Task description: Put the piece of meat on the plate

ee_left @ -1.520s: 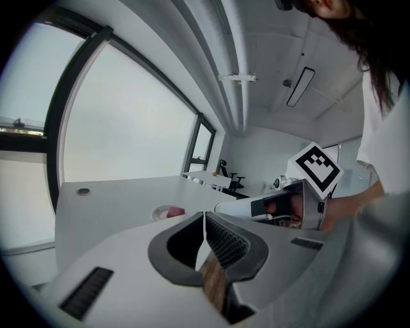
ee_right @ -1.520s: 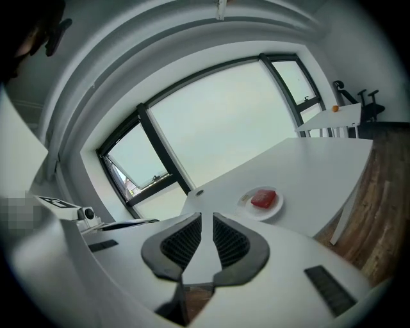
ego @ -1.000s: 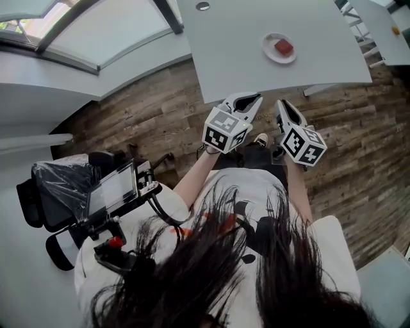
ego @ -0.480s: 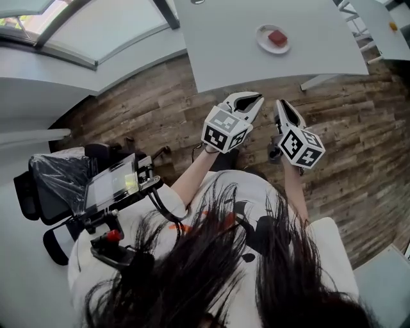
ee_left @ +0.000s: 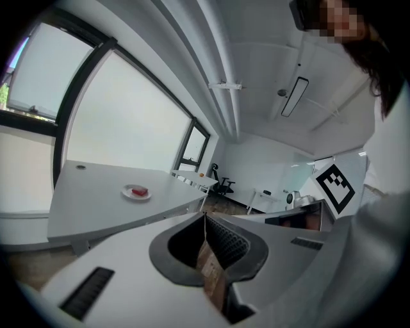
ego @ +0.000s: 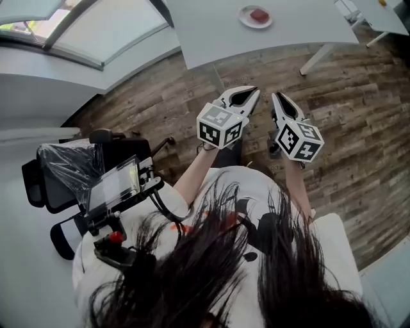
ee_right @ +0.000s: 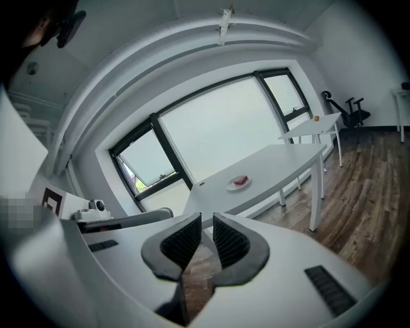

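Dark hair (ego: 211, 282) hangs nearest the head camera; beyond it, over the wooden floor (ego: 147, 106), the left tongs (ego: 251, 92) are pinched together on nothing; just beside them the right tongs (ego: 276, 97) are likewise closed and empty; well beyond both stands the pale grey desk (ego: 205, 32), where the red piece of meat (ego: 259, 14) lies on the white plate (ego: 243, 17).
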`<state>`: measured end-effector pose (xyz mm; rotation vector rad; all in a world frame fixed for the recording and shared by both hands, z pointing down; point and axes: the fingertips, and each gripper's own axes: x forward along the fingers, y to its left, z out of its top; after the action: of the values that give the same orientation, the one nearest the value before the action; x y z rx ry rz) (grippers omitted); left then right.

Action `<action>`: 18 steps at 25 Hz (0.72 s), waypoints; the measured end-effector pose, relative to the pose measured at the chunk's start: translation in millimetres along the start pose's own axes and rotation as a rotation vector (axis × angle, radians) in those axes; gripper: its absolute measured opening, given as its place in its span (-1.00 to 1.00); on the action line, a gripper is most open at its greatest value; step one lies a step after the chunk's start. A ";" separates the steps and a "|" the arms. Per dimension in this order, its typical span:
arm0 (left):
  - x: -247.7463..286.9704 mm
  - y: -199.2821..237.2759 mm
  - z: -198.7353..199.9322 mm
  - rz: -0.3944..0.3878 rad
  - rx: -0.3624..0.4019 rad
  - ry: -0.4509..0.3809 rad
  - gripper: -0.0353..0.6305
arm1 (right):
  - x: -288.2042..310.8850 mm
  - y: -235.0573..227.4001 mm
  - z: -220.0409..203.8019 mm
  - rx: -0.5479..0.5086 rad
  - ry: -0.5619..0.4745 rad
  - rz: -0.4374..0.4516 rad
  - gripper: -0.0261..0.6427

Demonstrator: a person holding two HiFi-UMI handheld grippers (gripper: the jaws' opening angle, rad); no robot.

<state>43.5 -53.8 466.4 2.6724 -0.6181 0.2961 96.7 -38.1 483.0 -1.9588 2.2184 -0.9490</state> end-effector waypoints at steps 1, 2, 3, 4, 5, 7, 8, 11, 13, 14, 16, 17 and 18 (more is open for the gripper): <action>-2.9 -12.6 -8.3 0.002 -0.001 0.006 -0.88 | -12.9 -2.5 -5.6 0.002 -0.001 0.002 -0.73; -6.6 -25.0 -16.6 0.004 0.001 0.014 -0.88 | -25.4 -4.8 -11.4 0.006 -0.003 0.003 -0.73; -11.5 -36.4 -24.4 0.006 0.006 0.020 -0.88 | -36.9 -6.0 -17.1 0.009 -0.005 0.004 -0.73; -17.4 -46.7 -31.6 0.011 0.011 0.024 -0.88 | -47.2 -5.8 -22.5 0.012 -0.006 0.007 -0.73; -23.9 -55.6 -38.1 0.016 0.014 0.027 -0.88 | -56.0 -4.6 -27.6 0.012 -0.006 0.013 -0.73; -35.9 -70.8 -50.5 0.029 0.023 0.035 -0.88 | -70.6 -1.5 -37.1 0.006 -0.002 0.026 -0.73; -41.3 -78.0 -56.5 0.034 0.029 0.042 -0.88 | -77.2 -0.8 -41.6 0.001 0.001 0.031 -0.73; -57.6 -96.1 -69.1 0.052 0.045 0.055 -0.88 | -93.2 1.7 -51.9 -0.001 0.002 0.046 -0.73; -67.9 -103.1 -71.3 0.067 0.053 0.051 -0.88 | -99.5 7.3 -54.6 0.006 -0.005 0.059 -0.73; -72.1 -105.1 -71.0 0.073 0.056 0.048 -0.88 | -101.4 11.1 -54.8 0.007 -0.009 0.066 -0.73; -79.4 -107.9 -69.8 0.081 0.062 0.043 -0.88 | -103.9 19.9 -54.9 0.007 -0.015 0.079 -0.73; -82.8 -109.3 -69.4 0.083 0.065 0.041 -0.88 | -105.2 24.3 -55.1 0.006 -0.017 0.085 -0.73; -85.6 -110.8 -69.1 0.084 0.068 0.039 -0.88 | -106.8 27.9 -55.3 0.005 -0.018 0.090 -0.73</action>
<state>10.8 98.9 469.6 2.7025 -0.7215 0.3980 71.2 82.5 476.7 -1.8409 2.2700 -0.9210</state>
